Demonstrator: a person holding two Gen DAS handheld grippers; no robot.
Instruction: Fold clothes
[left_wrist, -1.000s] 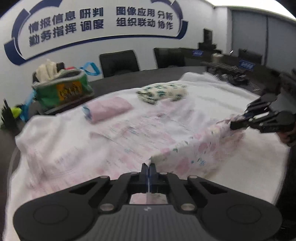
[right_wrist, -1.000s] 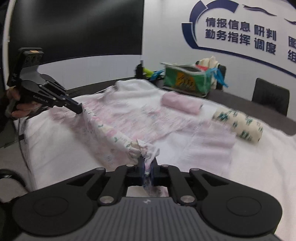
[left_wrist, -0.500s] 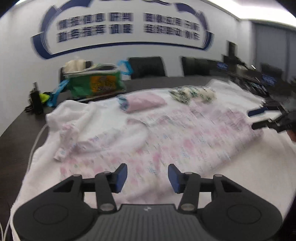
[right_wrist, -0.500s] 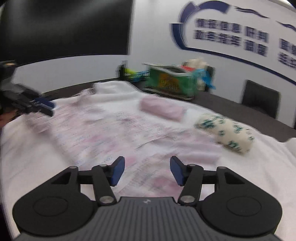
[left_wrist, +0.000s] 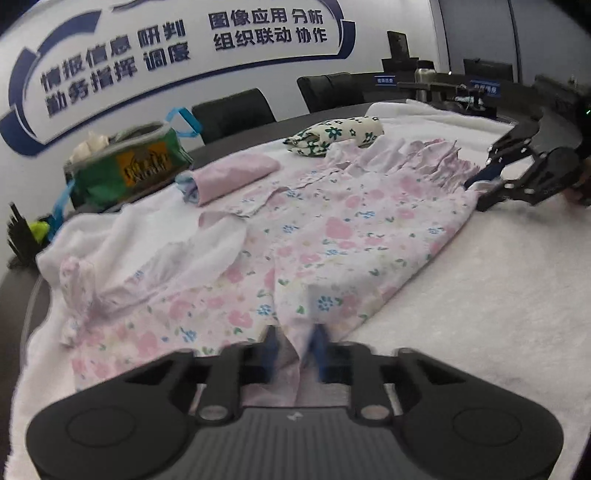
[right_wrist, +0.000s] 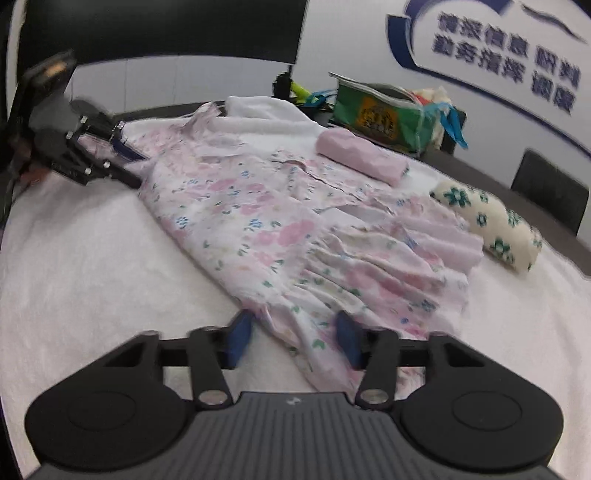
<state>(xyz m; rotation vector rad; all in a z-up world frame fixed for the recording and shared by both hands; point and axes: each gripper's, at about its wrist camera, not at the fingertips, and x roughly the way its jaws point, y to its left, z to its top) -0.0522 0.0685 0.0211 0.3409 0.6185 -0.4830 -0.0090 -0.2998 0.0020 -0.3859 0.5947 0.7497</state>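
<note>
Both jaws gape over the floral garment (left_wrist: 332, 236); green bag (left_wrist: 129, 166) holds cloth.

Two low wrist views from opposite ends, sharing the floral garment (left_wrist: 332, 236) between.

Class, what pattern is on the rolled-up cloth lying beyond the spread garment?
The rolled cream cloth carries dark green flowers, clearest in the right wrist view.

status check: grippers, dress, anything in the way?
Left hand-held gripper open, dress hem between fingers. Right hand-held gripper open at other end. Pink roll and floral roll beside dress, clear of it.
</note>
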